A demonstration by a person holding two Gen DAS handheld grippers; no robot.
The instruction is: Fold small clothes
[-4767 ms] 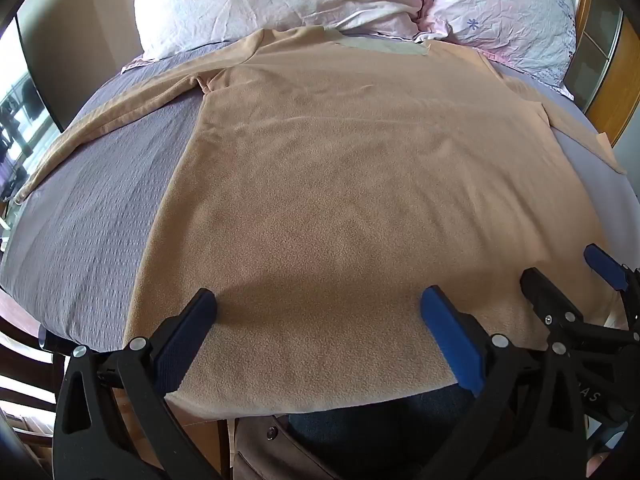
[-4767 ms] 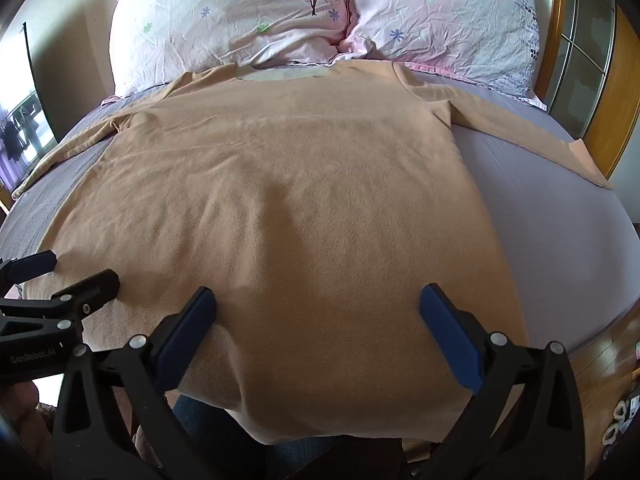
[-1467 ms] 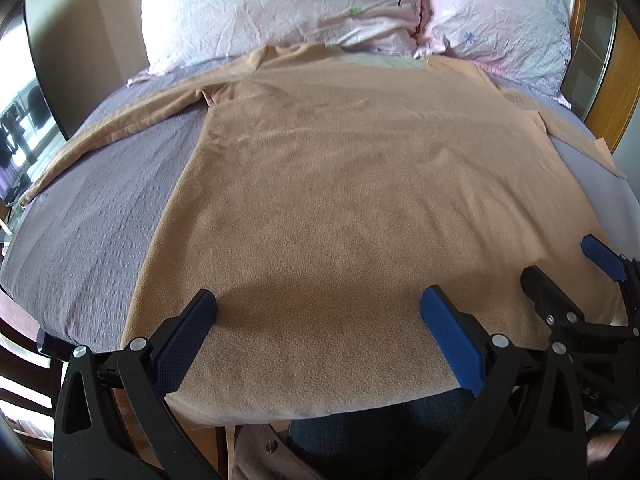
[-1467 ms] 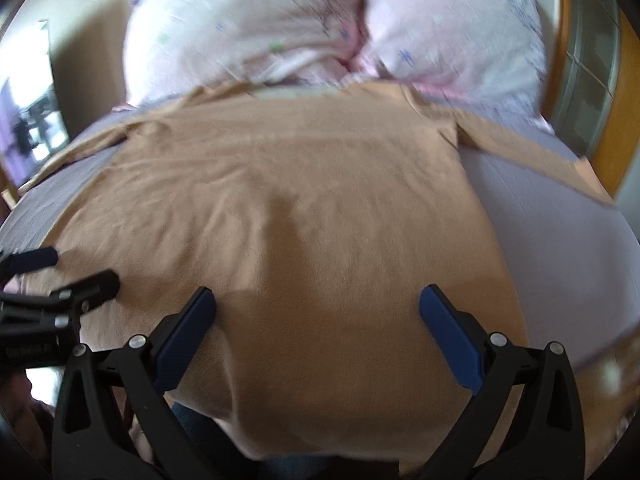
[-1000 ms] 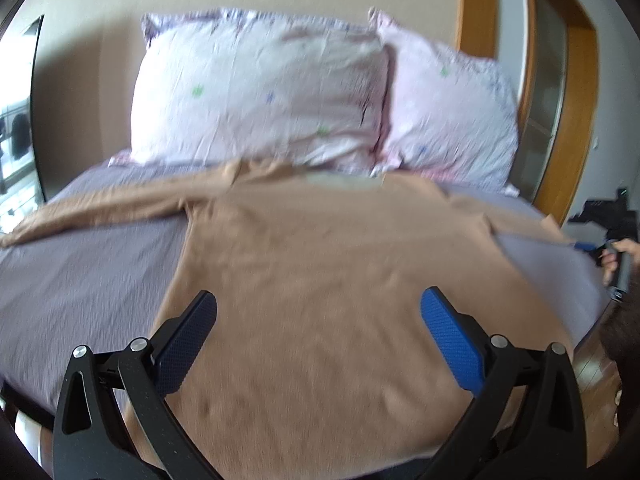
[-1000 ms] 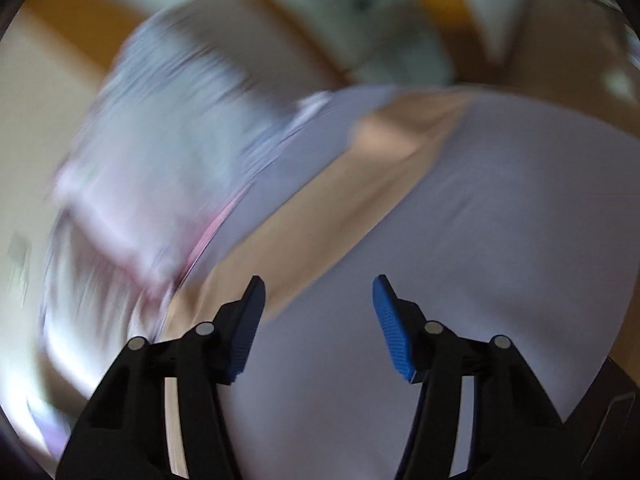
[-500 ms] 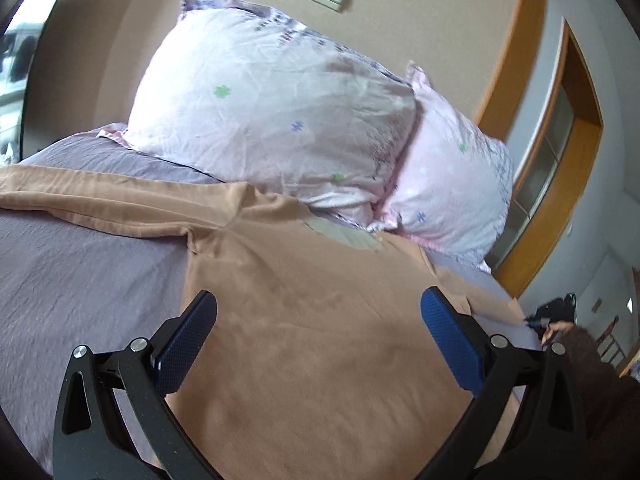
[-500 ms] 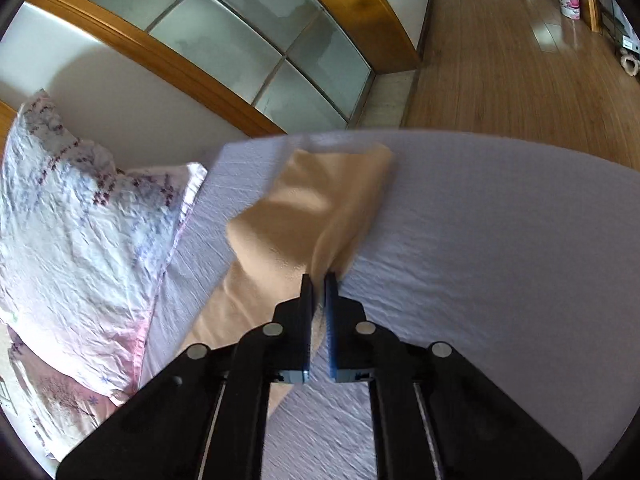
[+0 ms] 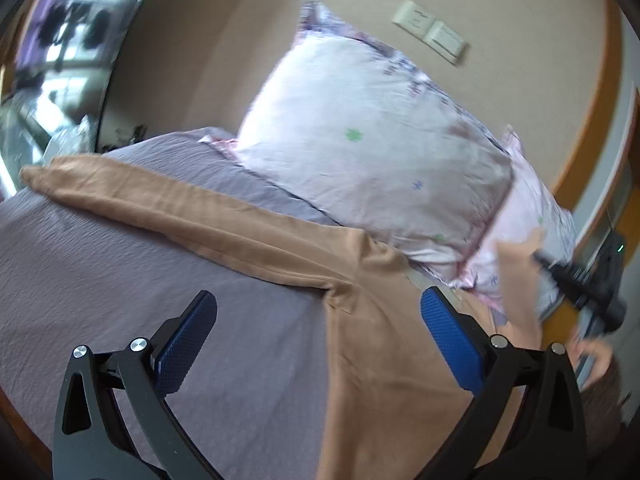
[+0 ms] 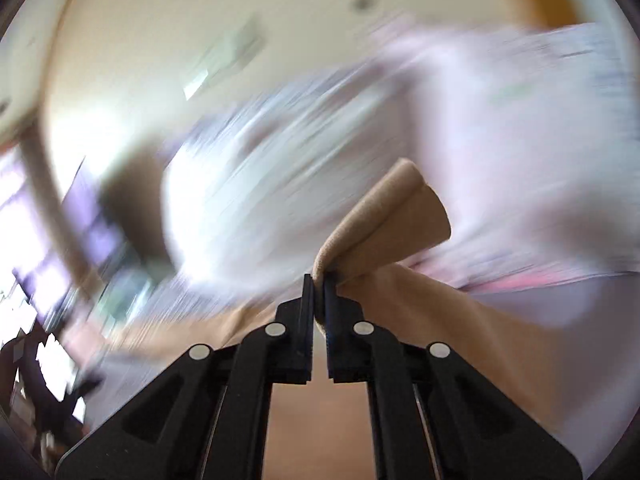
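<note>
A tan long-sleeved shirt (image 9: 384, 360) lies spread on the bed. Its left sleeve (image 9: 168, 204) stretches flat toward the bed's left edge. My left gripper (image 9: 316, 336) is open and empty, hovering above the left armpit of the shirt. My right gripper (image 10: 319, 280) is shut on the cuff of the right sleeve (image 10: 384, 220) and holds it lifted off the bed. In the left wrist view the right gripper (image 9: 576, 276) shows at the far right with the raised sleeve (image 9: 520, 276) hanging from it. The right wrist view is blurred by motion.
The bed has a grey-purple sheet (image 9: 120, 288). Two pink flowered pillows (image 9: 372, 148) lean against the wall at the head. A wooden door frame (image 9: 592, 120) stands to the right, a window (image 9: 60, 40) to the left.
My right gripper has lifted the pinched right sleeve cuff off the bed and swung it toward the pillows. My left gripper has moved left toward the left armpit.
</note>
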